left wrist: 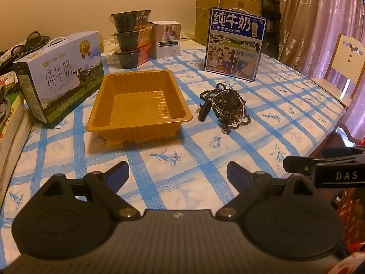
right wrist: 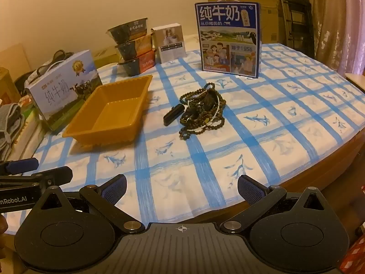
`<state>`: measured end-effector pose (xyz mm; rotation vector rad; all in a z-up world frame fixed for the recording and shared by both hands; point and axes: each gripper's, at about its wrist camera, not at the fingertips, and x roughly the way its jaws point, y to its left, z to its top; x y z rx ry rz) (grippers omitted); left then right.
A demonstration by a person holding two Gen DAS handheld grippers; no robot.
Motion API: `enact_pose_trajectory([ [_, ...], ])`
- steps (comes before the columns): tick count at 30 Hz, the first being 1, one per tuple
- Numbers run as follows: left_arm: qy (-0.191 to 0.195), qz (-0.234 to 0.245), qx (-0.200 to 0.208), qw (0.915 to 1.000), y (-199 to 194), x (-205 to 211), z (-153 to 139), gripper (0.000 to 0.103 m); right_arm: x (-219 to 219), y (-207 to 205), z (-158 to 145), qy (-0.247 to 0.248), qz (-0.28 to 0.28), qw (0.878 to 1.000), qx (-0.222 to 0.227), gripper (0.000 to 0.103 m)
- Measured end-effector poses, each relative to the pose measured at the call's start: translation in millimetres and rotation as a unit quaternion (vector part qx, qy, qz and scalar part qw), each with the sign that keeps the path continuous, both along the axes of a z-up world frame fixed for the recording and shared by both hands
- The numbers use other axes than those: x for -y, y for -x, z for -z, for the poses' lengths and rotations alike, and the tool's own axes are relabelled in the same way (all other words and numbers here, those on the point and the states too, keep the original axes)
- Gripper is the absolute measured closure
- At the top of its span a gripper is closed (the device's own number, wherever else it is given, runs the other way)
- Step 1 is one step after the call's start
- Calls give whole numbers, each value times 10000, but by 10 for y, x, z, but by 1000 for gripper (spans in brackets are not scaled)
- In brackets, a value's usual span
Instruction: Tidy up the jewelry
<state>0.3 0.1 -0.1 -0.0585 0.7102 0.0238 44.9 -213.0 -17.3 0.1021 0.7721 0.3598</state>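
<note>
Nothing sorted yet: gold tray (left wrist: pixel 136 105) sits empty on the counter (left wrist: pixel 285 105). Bead jewelry pile (left wrist: pixel 225 105) w/ small black case (left wrist: pixel 203 113) lies just right of tray (all still tangled). Left gripper (left wrist: pixel 178 173) & right gripper (right wrist: pixel 181 188) both wide, holding nothing, well short of tray.

Bare tablecloth (right wrist: pixel 205 159) lies open from the near edge up to the bead pile (right wrist: pixel 202 111), flanked left by the gold tray (right wrist: pixel 109 114), with milk cartons (right wrist: pixel 229 38) standing behind.
</note>
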Motion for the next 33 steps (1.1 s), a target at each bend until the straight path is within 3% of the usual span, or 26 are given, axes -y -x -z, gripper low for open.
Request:
enact_pose_trajectory([
  [33,-53,-13,23,10000,-15,-52,40,11,0,-5,8,22,5,10000,3,0],
])
